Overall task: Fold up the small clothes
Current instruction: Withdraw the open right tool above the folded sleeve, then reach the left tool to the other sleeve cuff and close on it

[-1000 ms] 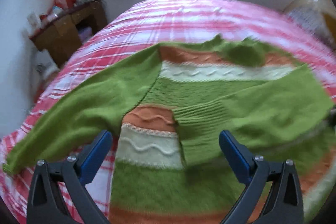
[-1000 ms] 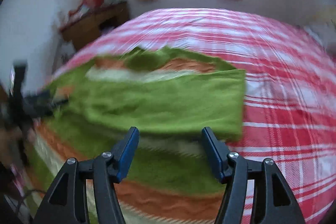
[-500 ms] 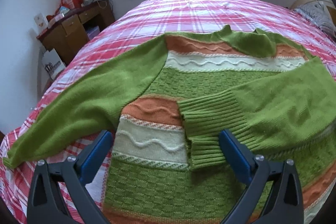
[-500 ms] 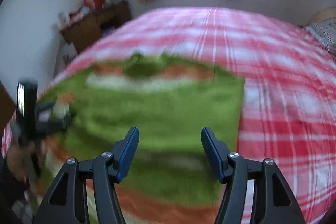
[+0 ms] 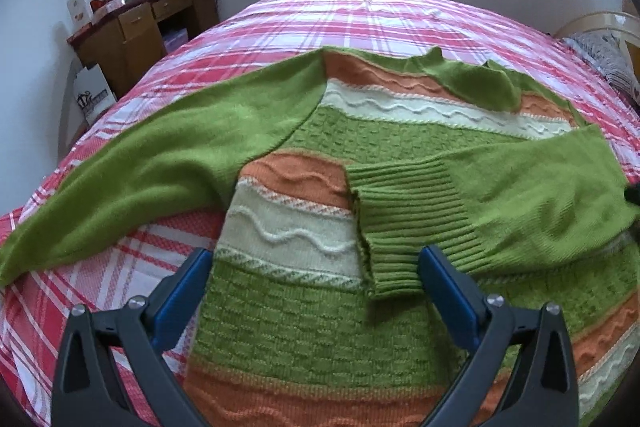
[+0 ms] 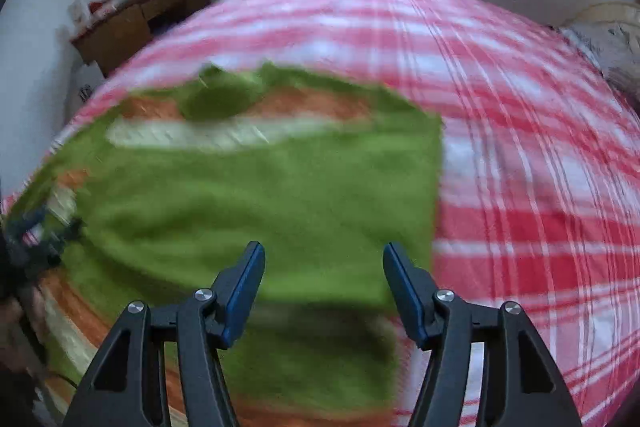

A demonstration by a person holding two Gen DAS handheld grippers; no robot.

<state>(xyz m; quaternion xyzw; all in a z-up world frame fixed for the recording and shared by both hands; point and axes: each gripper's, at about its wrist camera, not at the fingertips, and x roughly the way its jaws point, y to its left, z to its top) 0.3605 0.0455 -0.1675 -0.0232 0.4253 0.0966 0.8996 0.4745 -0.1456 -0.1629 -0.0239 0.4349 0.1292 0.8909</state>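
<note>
hovering my left gripper [image 5: 316, 291], released, over the sweater [image 5: 320, 327] on the bed [image 5: 360, 19]. unfolded sleeve [image 5: 160, 167] runs long to its left, nearer it than my right gripper [image 6: 323, 289], also released.

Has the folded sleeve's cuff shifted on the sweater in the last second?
No. The cuff lies beside the same orange stripe, between the open left gripper fingers.

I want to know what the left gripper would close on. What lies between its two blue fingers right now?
In the left wrist view, the open left gripper frames the sweater's striped body and the ribbed cuff of the folded-over sleeve; nothing is pinched.
</note>
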